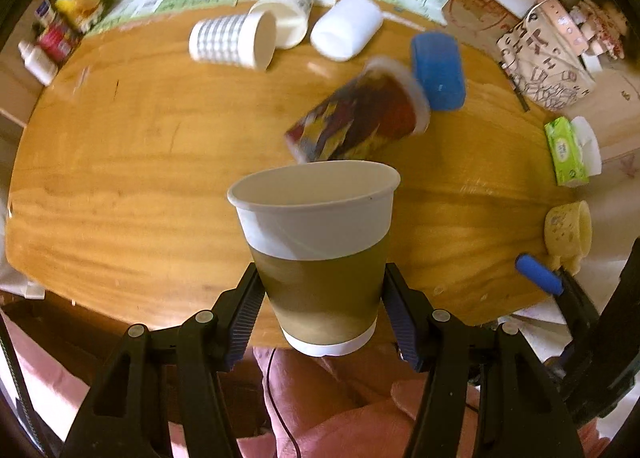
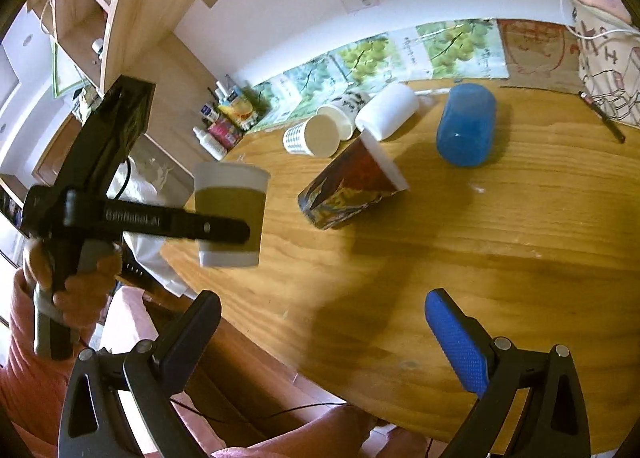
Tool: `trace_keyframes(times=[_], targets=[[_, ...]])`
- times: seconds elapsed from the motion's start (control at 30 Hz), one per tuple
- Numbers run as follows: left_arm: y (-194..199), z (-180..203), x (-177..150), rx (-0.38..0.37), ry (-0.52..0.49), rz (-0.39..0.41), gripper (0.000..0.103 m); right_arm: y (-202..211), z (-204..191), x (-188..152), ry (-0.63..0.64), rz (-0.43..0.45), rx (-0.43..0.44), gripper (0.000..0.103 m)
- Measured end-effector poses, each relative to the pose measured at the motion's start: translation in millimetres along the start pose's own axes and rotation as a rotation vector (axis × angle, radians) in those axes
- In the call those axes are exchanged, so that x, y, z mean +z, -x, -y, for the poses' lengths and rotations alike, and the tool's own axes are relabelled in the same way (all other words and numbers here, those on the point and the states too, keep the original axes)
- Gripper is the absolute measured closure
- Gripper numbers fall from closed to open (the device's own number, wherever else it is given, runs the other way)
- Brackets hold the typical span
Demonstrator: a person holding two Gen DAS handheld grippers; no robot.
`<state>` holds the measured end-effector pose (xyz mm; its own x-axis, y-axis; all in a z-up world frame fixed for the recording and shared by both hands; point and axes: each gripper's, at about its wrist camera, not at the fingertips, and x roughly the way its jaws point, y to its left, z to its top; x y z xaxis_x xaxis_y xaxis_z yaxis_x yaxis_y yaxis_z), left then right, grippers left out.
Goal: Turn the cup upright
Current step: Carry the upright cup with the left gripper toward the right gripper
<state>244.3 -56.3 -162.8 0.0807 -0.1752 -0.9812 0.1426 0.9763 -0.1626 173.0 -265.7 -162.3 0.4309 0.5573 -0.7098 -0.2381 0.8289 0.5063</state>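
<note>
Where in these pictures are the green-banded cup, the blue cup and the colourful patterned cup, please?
green-banded cup [image 1: 320,282]: left wrist view, on its green band.
blue cup [image 2: 466,125]: right wrist view, mid-side as it lies on the table.
colourful patterned cup [image 2: 348,189]: right wrist view, on its printed side.

I see a wooden table with five cups lying on their sides: a checked cup, a lettered cup behind it, a white cup, a blue cup and a colourful cup. A pen, I think, lies by the far edge.
</note>
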Motion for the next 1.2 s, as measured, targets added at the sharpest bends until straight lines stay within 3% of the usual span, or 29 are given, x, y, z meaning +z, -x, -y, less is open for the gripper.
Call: trace_keyframes(times=[0.47,1.2], targets=[[-46,-10,-35,0.015,-0.023,-0.145,0.040,-18,-6,-7,-0.032,-0.064,-0.015,0.001],[-74,-15,-31,-0.030,-0.032,-0.213,0.038,-20,5,-7,-0.088,-0.080,-0.068,0.001]])
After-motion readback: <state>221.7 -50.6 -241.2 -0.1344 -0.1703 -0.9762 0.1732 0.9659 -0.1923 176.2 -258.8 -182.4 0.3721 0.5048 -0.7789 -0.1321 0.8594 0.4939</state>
